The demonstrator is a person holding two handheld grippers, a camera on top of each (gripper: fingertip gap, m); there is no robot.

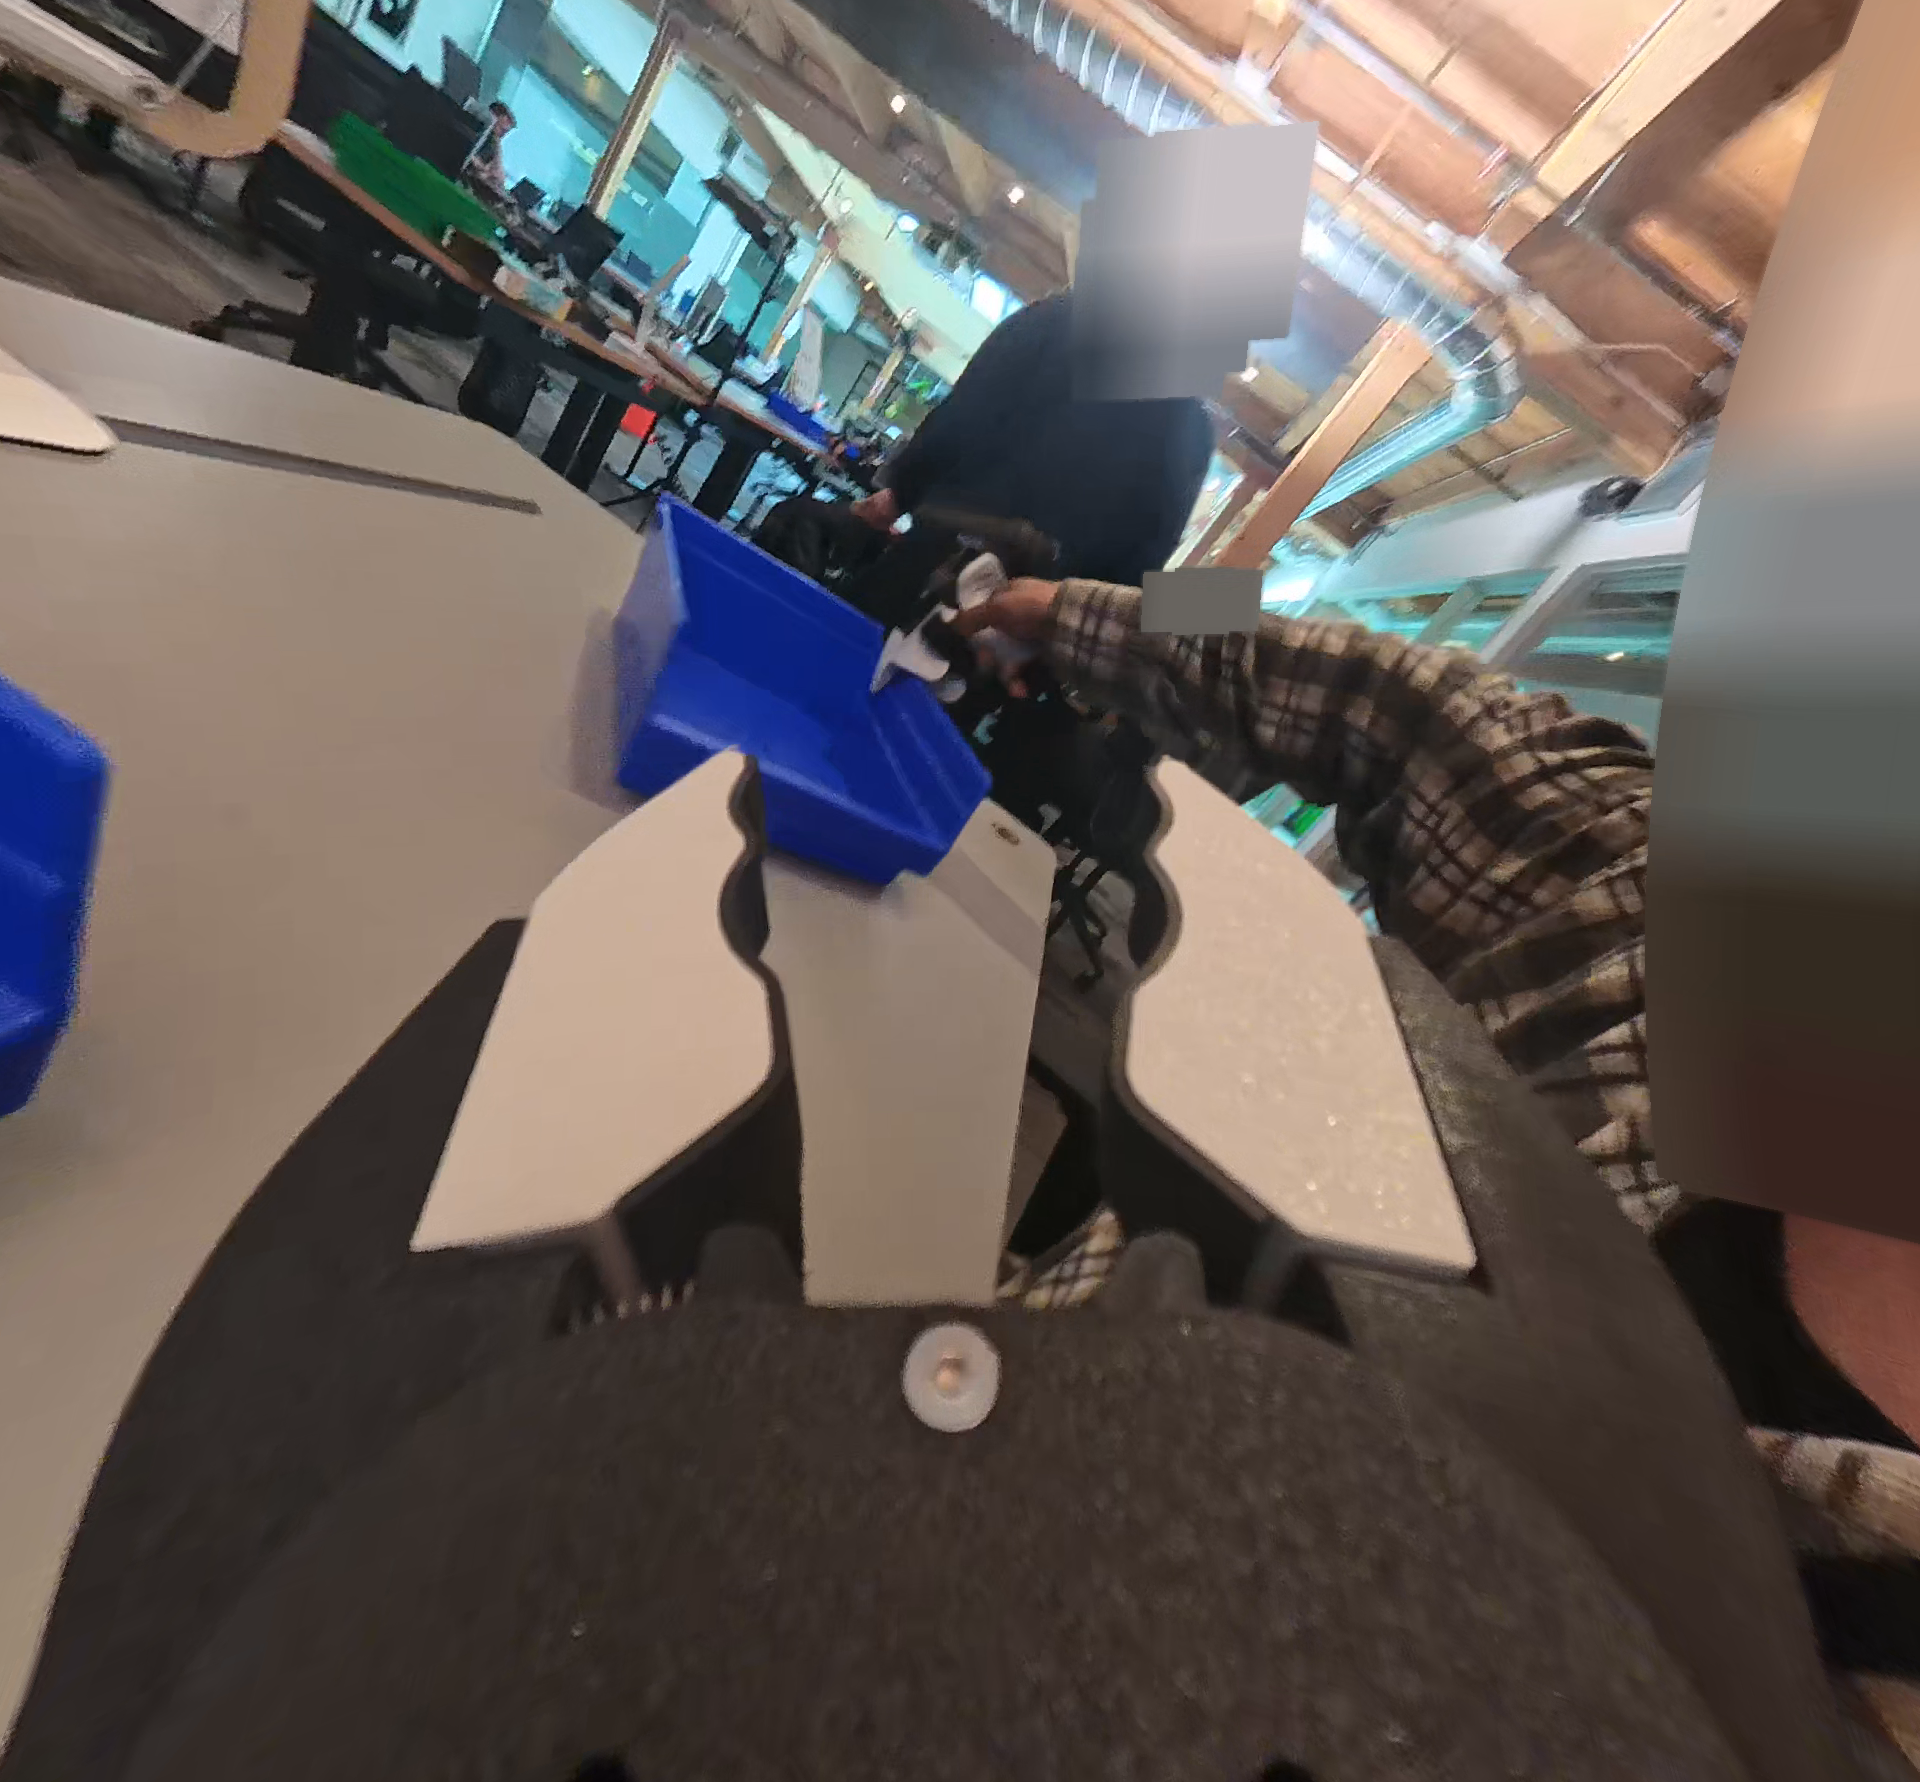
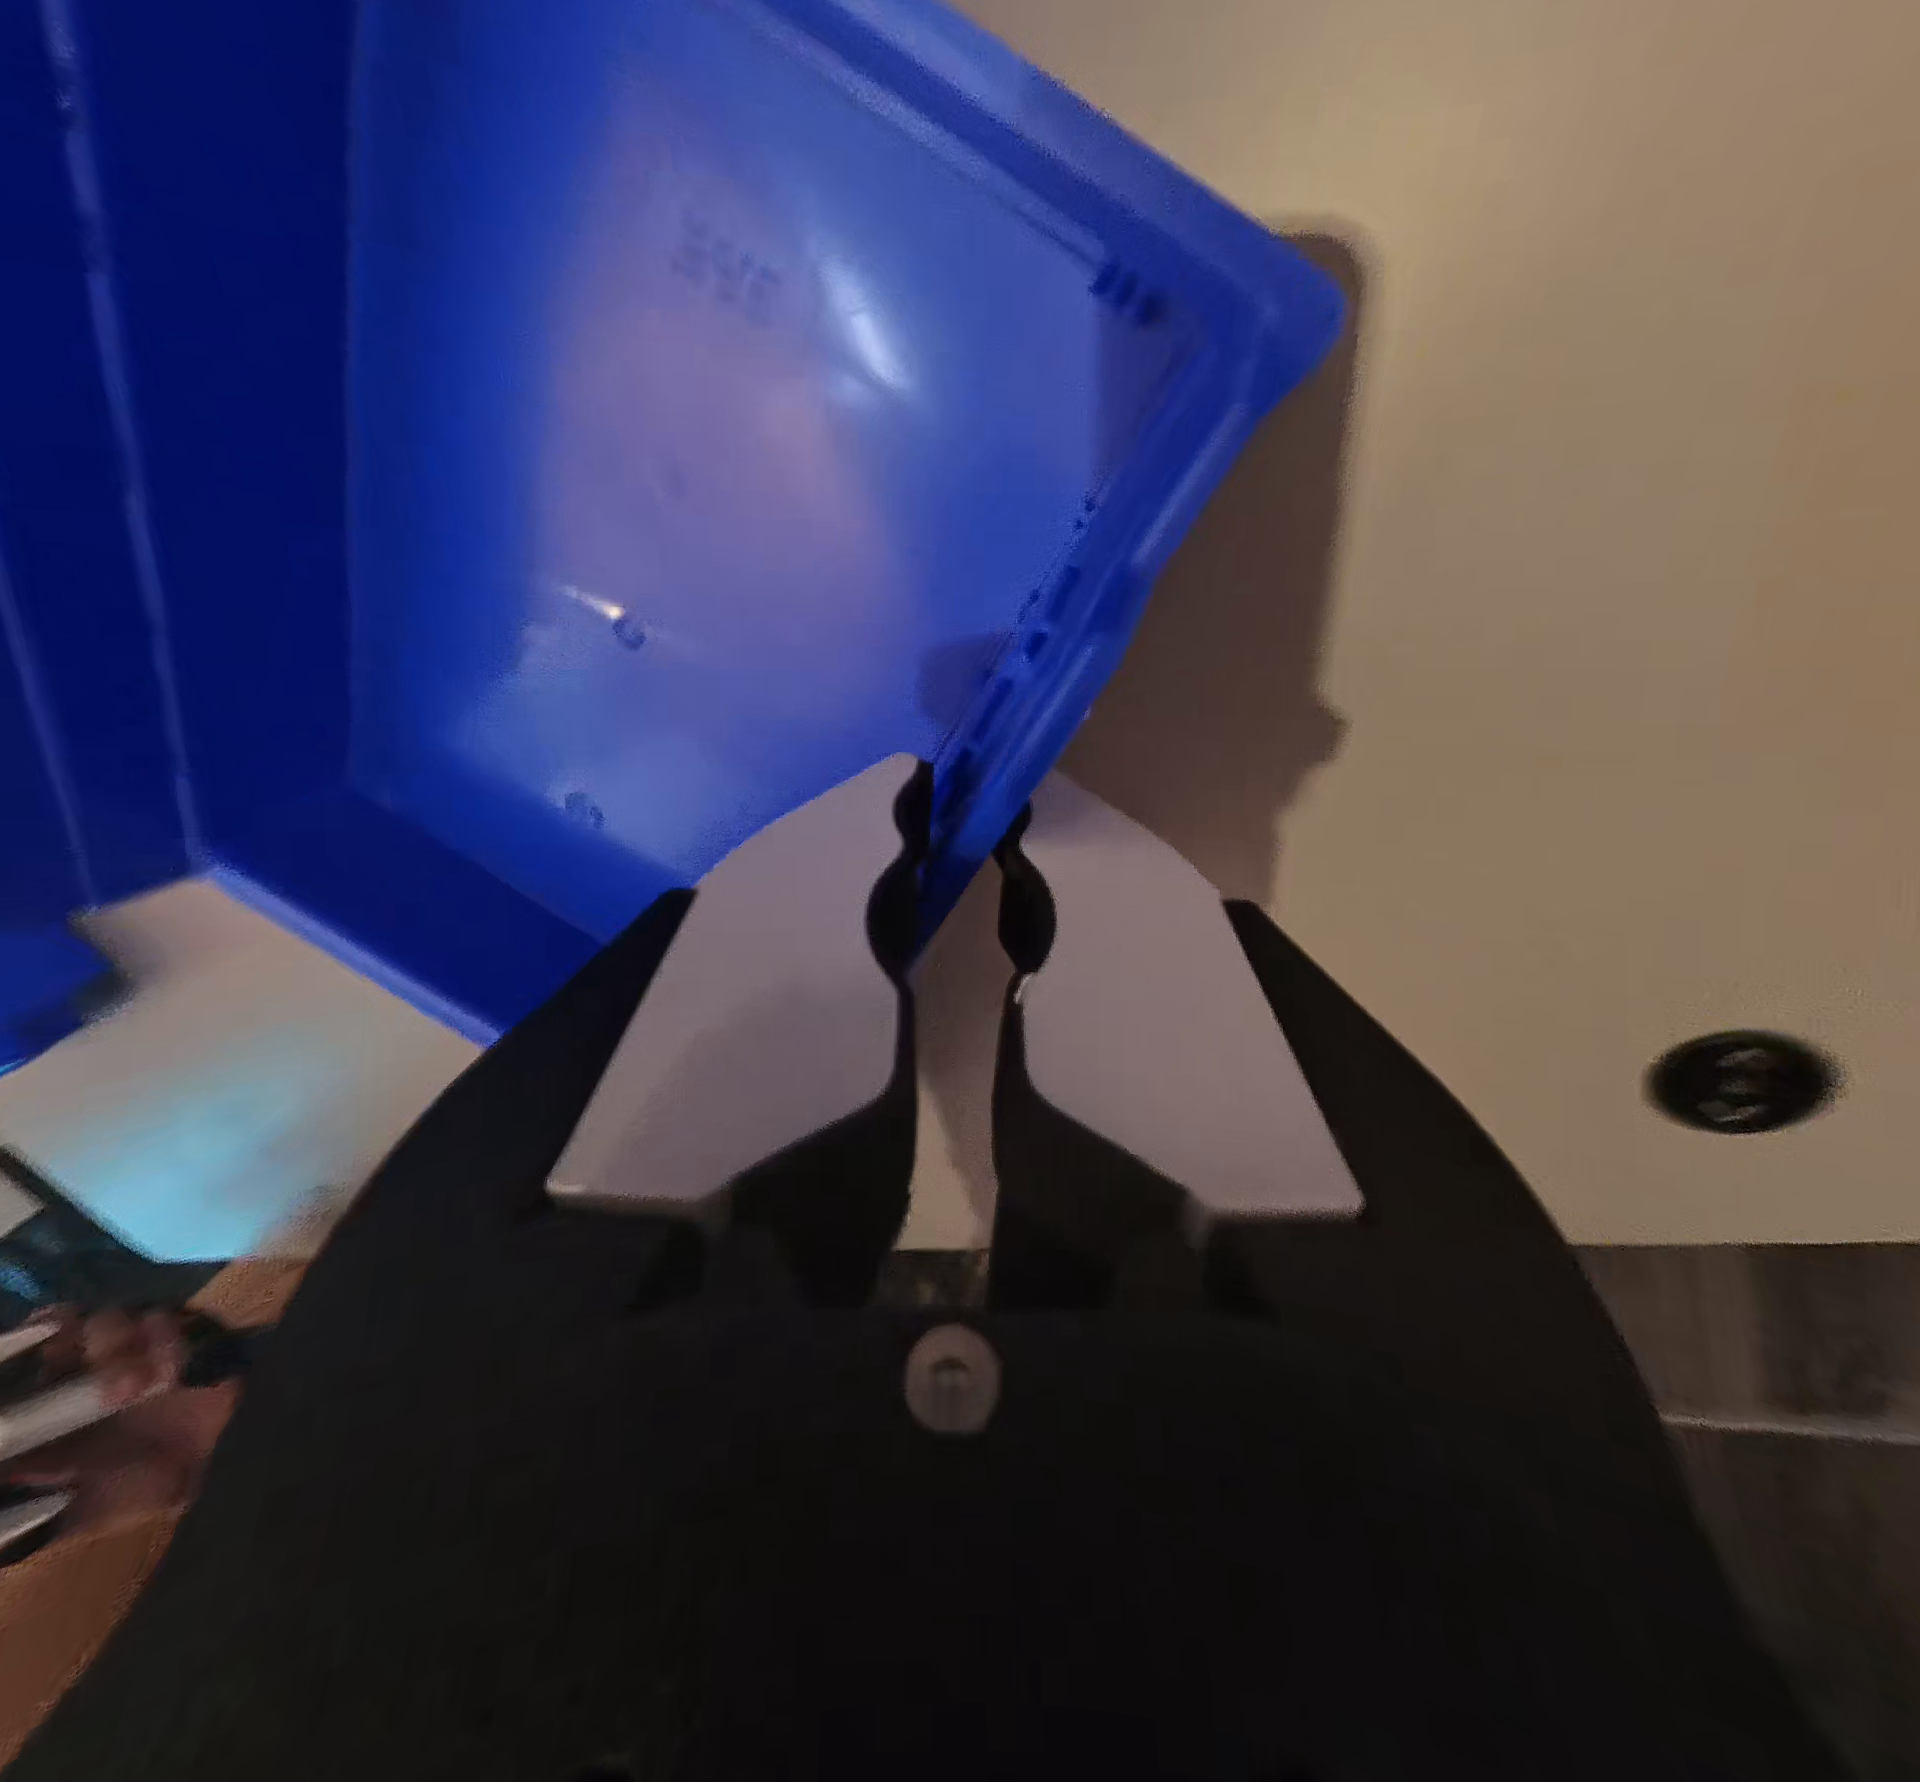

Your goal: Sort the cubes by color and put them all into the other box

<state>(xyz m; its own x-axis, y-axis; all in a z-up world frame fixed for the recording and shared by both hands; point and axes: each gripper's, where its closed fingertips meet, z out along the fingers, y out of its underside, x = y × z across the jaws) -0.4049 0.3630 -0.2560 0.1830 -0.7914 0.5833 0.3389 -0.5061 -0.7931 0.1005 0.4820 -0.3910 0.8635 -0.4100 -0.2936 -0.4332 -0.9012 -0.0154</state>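
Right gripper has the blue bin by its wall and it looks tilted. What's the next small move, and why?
Probably lower the blue plastic bin flat onto the pale table before letting go. The right gripper is clamped on the bin's side wall, and in the left wrist view the bin sits tipped up near the table's edge. No cubes show inside it. The left gripper is open and empty, free to steady it.

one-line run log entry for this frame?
left gripper: open, empty | right gripper: shut on blue box wall, box tilted | second blue box: left edge | cubes: none visible
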